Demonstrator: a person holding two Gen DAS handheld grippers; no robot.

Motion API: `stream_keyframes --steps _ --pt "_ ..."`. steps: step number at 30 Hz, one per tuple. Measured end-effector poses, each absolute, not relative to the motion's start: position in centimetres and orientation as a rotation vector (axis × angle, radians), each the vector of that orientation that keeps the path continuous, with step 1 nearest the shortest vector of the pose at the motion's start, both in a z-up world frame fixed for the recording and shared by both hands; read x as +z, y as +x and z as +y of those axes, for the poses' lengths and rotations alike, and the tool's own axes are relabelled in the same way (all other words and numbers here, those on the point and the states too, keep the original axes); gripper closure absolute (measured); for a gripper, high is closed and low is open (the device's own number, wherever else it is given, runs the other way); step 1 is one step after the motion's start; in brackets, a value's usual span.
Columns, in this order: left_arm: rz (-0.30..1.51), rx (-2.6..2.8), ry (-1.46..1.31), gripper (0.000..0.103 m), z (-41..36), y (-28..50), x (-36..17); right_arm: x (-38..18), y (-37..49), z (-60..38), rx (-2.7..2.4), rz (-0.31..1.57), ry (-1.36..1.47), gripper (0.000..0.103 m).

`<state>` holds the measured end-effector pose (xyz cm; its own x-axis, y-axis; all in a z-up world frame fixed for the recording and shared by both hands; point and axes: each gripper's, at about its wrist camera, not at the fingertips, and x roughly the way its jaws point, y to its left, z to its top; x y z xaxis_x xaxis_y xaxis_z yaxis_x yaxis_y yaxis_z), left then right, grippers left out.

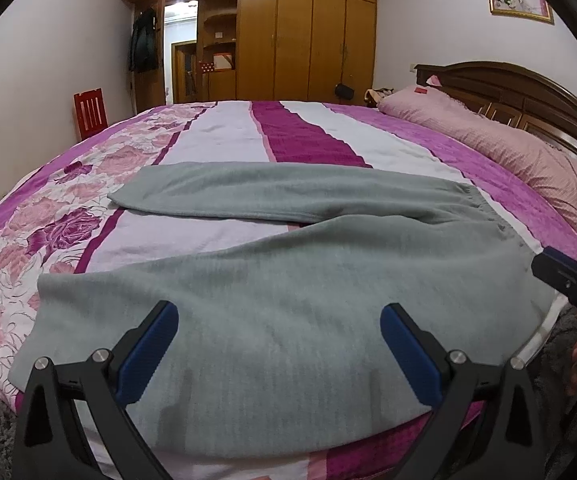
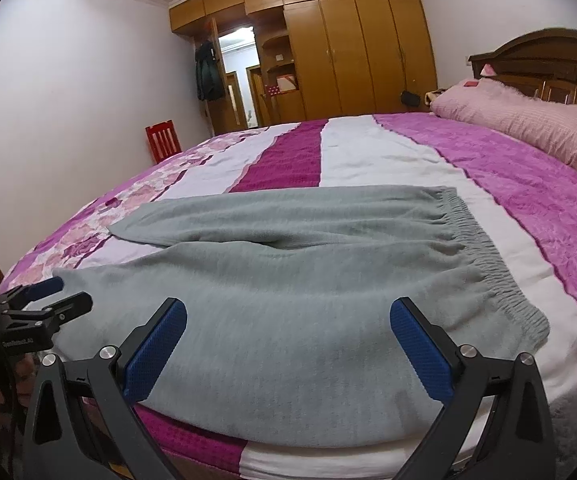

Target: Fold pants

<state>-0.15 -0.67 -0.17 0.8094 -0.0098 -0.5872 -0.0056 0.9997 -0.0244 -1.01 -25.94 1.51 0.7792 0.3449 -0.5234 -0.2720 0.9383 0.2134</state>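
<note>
Grey sweatpants [image 1: 288, 280] lie flat on the bed, legs spread in a V, waistband [image 2: 484, 256] to the right, cuffs to the left. My left gripper [image 1: 278, 320] is open and empty above the near leg at the bed's front edge. My right gripper [image 2: 288, 316] is open and empty above the hip part of the pants [image 2: 288, 280], near the front edge. Each gripper shows in the other's view: the right one at the right edge [image 1: 568, 276], the left one at the left edge [image 2: 48, 300].
The bed has a pink, magenta and white striped floral cover [image 1: 304, 136]. A pink pillow [image 1: 508, 148] lies by the brown headboard [image 1: 528, 88]. A red chair [image 1: 90, 114] stands left of the bed. Wooden wardrobes [image 1: 308, 32] line the far wall.
</note>
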Motion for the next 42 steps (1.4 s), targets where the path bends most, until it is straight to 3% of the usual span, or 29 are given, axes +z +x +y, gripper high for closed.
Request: stream_keyframes --steps 42 --pt "0.671 -0.03 -0.056 0.0 -0.55 0.07 -0.45 1.03 -0.77 -25.25 0.354 0.617 0.11 0.0"
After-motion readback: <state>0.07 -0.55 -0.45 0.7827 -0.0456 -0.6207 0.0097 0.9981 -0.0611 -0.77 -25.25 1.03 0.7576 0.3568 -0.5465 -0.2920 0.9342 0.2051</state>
